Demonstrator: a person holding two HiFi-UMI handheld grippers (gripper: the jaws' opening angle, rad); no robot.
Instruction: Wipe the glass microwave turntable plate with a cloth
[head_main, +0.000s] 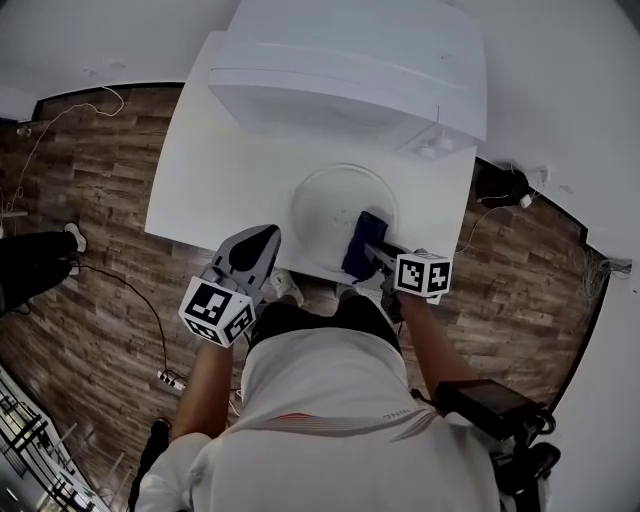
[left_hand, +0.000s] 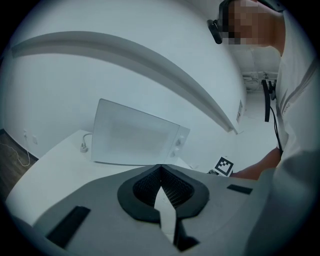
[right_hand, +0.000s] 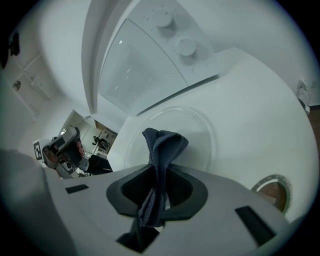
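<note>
Head view, plate: the glass turntable plate (head_main: 325, 205) lies flat on the white table (head_main: 220, 180), in the middle of the frame, just in front of the microwave (head_main: 350, 60).
Head view, cloth: the dark blue cloth (head_main: 360, 240) lies on the lower right edge of the plate, at the tip of the right gripper (head_main: 372, 252).
Head view, left gripper: the left gripper (head_main: 262, 243) is at the near table edge, left of the plate and apart from it.
Left gripper view, state: the jaws are closed together with nothing between them. The microwave shows behind them; the plate does not show here.
Right gripper view, state: the jaws are closed on the cloth, which stands up above them in a bunched fold.
Right gripper view, look of plate: clear, round, with a low raised rim, in the middle of the frame below the microwave door.
Handling, plate: probably stiff, smooth and fragile. It may slide on the table under the wiping, so the rim is the place to hold it steady.
Handling, cloth: soft, light and limp. The pinch at its bunched part seems enough.
</note>
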